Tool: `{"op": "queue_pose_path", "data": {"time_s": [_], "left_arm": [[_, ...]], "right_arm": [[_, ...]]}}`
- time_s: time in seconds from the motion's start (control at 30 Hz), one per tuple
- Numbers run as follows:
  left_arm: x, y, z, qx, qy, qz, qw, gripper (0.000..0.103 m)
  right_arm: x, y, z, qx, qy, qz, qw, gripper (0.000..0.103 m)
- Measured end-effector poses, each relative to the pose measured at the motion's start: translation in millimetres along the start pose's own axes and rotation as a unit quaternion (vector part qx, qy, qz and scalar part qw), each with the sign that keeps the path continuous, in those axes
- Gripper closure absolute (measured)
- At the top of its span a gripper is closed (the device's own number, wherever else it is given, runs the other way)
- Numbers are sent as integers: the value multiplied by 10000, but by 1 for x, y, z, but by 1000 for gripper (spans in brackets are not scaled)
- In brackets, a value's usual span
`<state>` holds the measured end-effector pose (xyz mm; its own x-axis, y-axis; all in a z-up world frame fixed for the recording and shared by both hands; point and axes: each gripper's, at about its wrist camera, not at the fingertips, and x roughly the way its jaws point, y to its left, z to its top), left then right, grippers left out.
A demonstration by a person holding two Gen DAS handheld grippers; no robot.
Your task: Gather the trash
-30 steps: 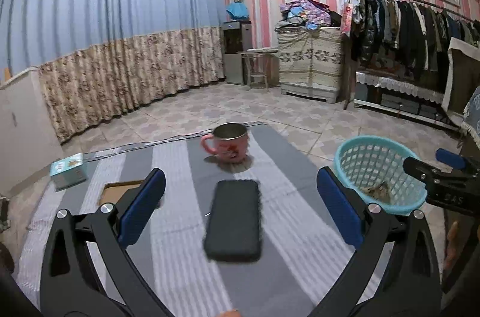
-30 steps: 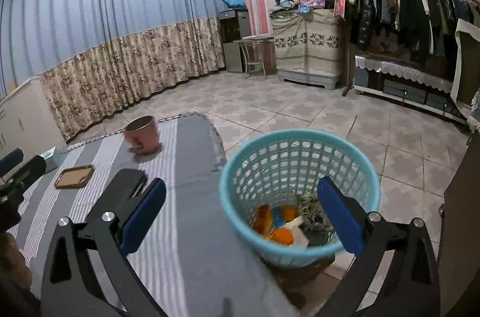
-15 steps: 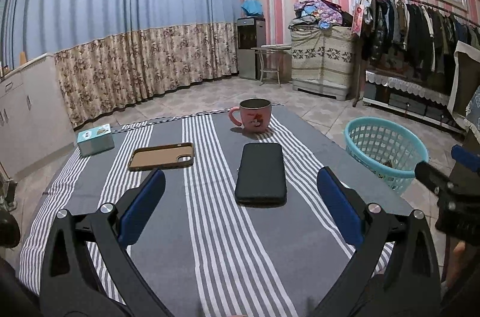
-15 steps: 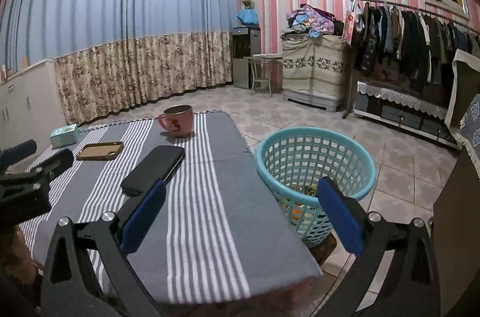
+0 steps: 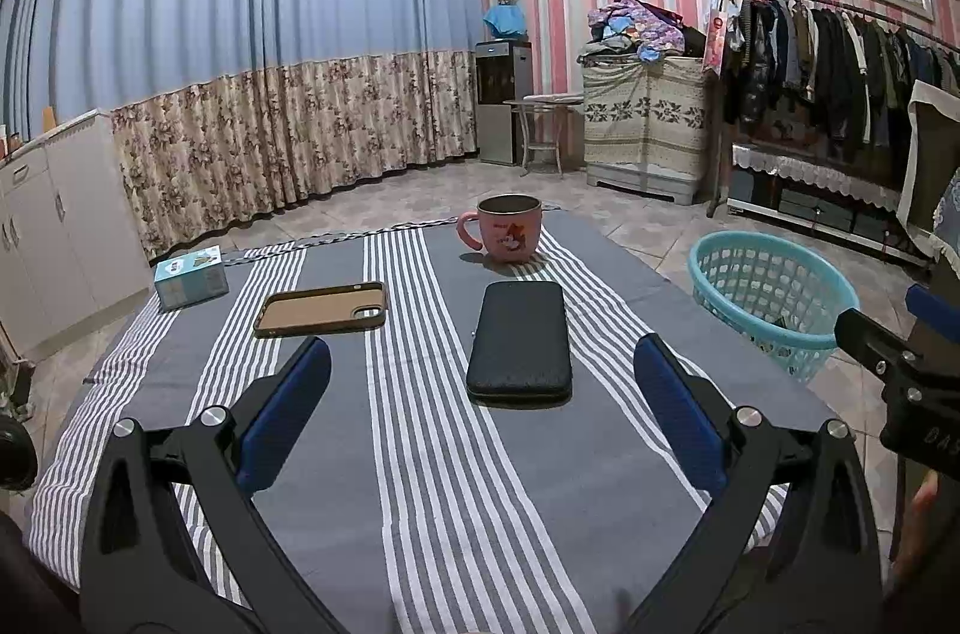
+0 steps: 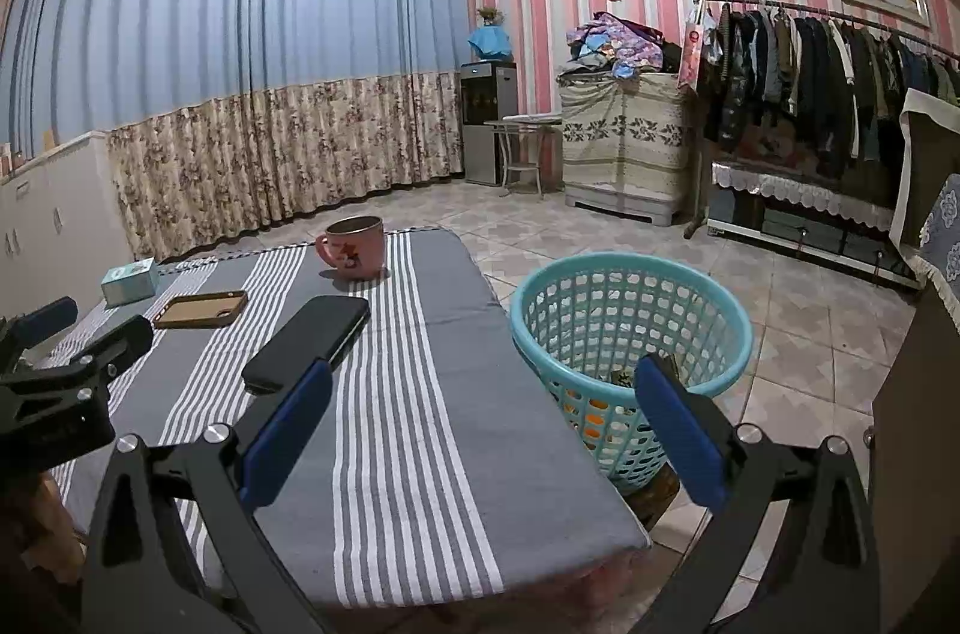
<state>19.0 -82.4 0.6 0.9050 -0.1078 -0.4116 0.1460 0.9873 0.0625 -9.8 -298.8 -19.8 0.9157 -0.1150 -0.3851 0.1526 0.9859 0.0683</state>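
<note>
Trash (image 6: 591, 421) sits at the bottom of the teal basket (image 6: 630, 316); orange bits and something dark show through the holes, but I cannot tell what each piece is. The basket stands on the tiled floor (image 6: 798, 334), just beside the right edge of the surface (image 5: 456, 484), which wears a gray cloth with white stripes.

From the left wrist view, the left gripper (image 5: 480, 397) hangs over the near part of the cloth. Its blue fingers (image 5: 288, 412) are spread wide apart and hold nothing. Straight ahead at 12 o'clock lies a black phone (image 5: 519, 340), flat on the cloth. Past it, also near 12 o'clock, stands a pink mug (image 5: 510, 229), upright, with its handle turned to the left. At 11 o'clock lies a brown phone case (image 5: 321, 308), flat. Farther off at 10 o'clock a small blue box (image 5: 191, 277) sits near the far left corner. The basket is at 2 o'clock.

From the right wrist view, the right gripper (image 6: 480, 433) is wide open too, and empty. Its left finger is over the cloth and its right finger is in front of the basket. The basket is at 1 o'clock, the phone at 11 o'clock.
</note>
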Motion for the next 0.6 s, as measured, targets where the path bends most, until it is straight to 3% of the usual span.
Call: {"op": "queue_pose_path", "data": {"time_s": [0.6], "left_arm": [[6, 4, -4, 35, -47, -91, 9999, 5]], "right_arm": [[-3, 1, -2, -20, -129, 13, 9999, 4]]}}
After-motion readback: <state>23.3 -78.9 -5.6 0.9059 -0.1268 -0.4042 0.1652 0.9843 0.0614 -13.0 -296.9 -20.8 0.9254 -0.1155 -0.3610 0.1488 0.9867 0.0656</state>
